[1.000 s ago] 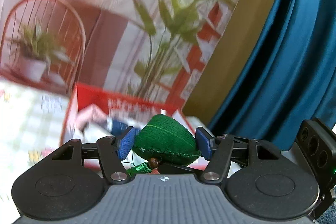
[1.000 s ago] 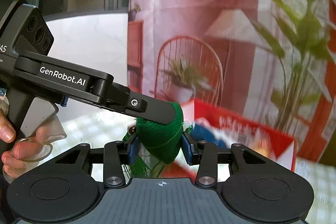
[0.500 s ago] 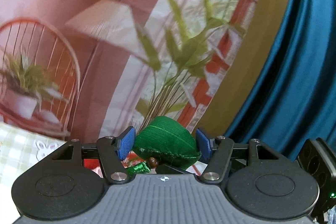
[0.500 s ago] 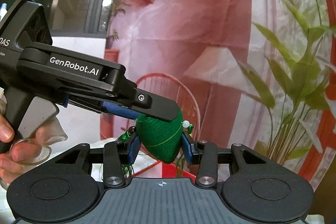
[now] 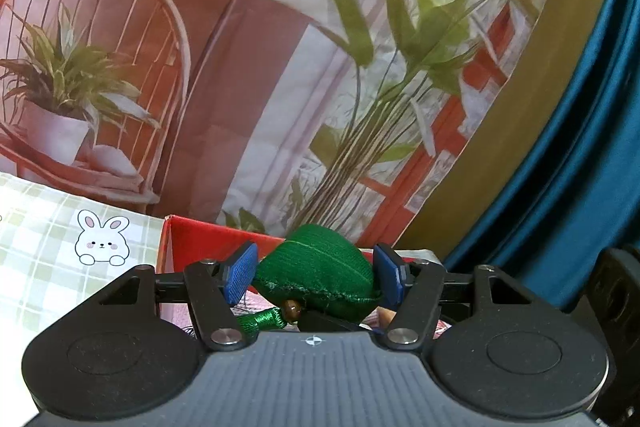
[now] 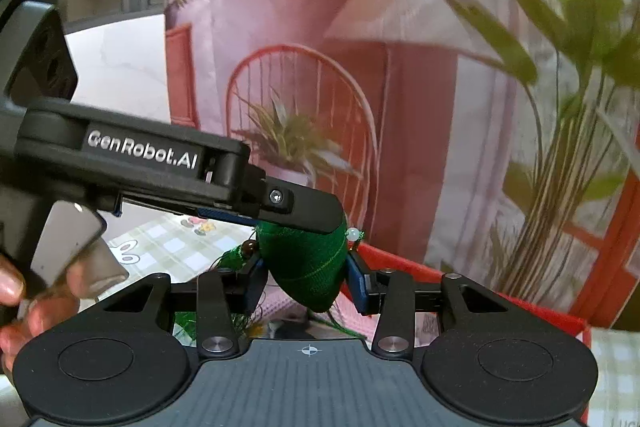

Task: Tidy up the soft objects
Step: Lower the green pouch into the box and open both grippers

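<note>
A green stuffed sachet (image 5: 316,263) with a bead and a green tassel is held in the air by both grippers at once. In the left wrist view my left gripper (image 5: 314,277) has its blue pads (image 5: 240,273) pressed on the sachet's two sides. The right wrist view shows my right gripper (image 6: 306,283) shut on the sachet's (image 6: 308,267) lower tip, while the left gripper's finger (image 6: 304,213) lies over its top. An open red box (image 5: 188,241) (image 6: 480,293) sits just behind and below the sachet, with pink cloth inside.
A printed backdrop (image 5: 280,67) of a chair, lamp and plants hangs right behind the box. A blue curtain (image 5: 580,147) is to the right. The green checked tablecloth (image 5: 52,259) has a rabbit print. A person's hand (image 6: 24,291) holds the left gripper's handle.
Both grippers have travelled sideways together with the sachet still clamped. The red box dropped out of sight half a second ago and its rim now shows close behind the sachet.
</note>
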### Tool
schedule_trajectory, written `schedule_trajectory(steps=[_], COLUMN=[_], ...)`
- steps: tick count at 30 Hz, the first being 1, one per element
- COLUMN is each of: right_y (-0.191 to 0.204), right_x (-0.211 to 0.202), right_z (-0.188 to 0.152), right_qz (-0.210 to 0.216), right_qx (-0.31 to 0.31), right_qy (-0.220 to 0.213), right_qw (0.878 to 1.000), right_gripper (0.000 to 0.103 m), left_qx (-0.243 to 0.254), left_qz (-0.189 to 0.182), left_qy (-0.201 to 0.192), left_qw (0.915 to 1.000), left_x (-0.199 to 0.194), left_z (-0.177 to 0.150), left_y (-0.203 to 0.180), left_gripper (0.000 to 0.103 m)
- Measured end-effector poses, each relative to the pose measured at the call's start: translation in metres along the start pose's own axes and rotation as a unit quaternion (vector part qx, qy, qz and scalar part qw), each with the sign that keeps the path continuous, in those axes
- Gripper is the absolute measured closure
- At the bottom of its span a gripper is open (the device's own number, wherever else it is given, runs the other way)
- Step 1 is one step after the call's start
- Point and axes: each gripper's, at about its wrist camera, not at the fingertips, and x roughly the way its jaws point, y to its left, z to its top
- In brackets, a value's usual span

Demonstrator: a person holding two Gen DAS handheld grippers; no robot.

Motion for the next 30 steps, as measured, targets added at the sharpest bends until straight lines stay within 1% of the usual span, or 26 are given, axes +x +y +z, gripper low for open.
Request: schedule_trajectory(steps=[1, 2, 3, 5, 7, 11, 12, 15, 17, 22, 25, 27, 30], right_y=[-0.002, -0.002, -0.003, -0.004, -0.004, -0.002, -0.002, -0.007, -0.012, -0.027, -0.029, -0.029, -0.029], right_x=[0.000, 0.000, 0.000, -0.002, -0.004, -0.020, -0.023, -0.034, -0.041, -0.057, -0.068, -0.078, -0.093], right_z=[0.000, 0.000, -0.001, -0.002, -0.004, -0.007, -0.007, -0.008, -0.007, -0.006, -0.007, -0.008, -0.009], right_qz=[0.000, -0.003, -0.007, -0.009, -0.015, -0.029, -0.032, -0.051, -0.065, -0.082, -0.087, -0.088, -0.089], right_qx=[0.003, 0.006, 0.007, 0.011, 0.011, 0.004, 0.005, 0.010, 0.019, 0.053, 0.062, 0.069, 0.086], right_qy=[0.002, 0.005, 0.005, 0.007, 0.011, 0.007, 0.006, 0.001, -0.004, -0.007, -0.012, -0.019, -0.031], right_qw=[1.000, 1.000, 1.000, 1.000, 1.000, 1.000, 0.999, 0.999, 0.998, 0.995, 0.994, 0.994, 0.992], right_gripper=[0.061, 0.056, 0.054, 0.050, 0.045, 0.029, 0.025, 0.023, 0.020, 0.020, 0.013, 0.001, 0.001], left_qx=[0.000, 0.001, 0.000, 0.002, 0.009, 0.031, 0.028, 0.021, 0.031, 0.049, 0.061, 0.075, 0.092], left_qz=[0.003, 0.009, 0.013, 0.016, 0.023, 0.054, 0.064, 0.094, 0.110, 0.140, 0.159, 0.171, 0.183], left_qy=[0.002, 0.003, 0.004, 0.005, 0.007, -0.009, -0.012, -0.015, -0.014, -0.012, -0.013, -0.015, -0.018], left_qw=[1.0000, 1.0000, 0.9999, 0.9999, 0.9997, 0.9980, 0.9975, 0.9952, 0.9933, 0.9889, 0.9854, 0.9823, 0.9786], left_x=[0.001, 0.001, 0.001, -0.001, -0.006, -0.019, -0.022, -0.028, -0.033, -0.045, -0.053, -0.060, -0.071], left_z=[0.000, 0.000, 0.001, 0.002, 0.001, 0.002, 0.004, 0.006, 0.004, 0.001, -0.001, -0.003, -0.006], left_y=[0.000, 0.000, 0.000, -0.001, -0.004, -0.011, -0.010, -0.007, -0.008, -0.012, -0.016, -0.021, -0.029], left_gripper=[0.036, 0.035, 0.034, 0.033, 0.031, 0.012, 0.011, 0.010, 0.008, 0.003, 0.000, 0.000, 0.000])
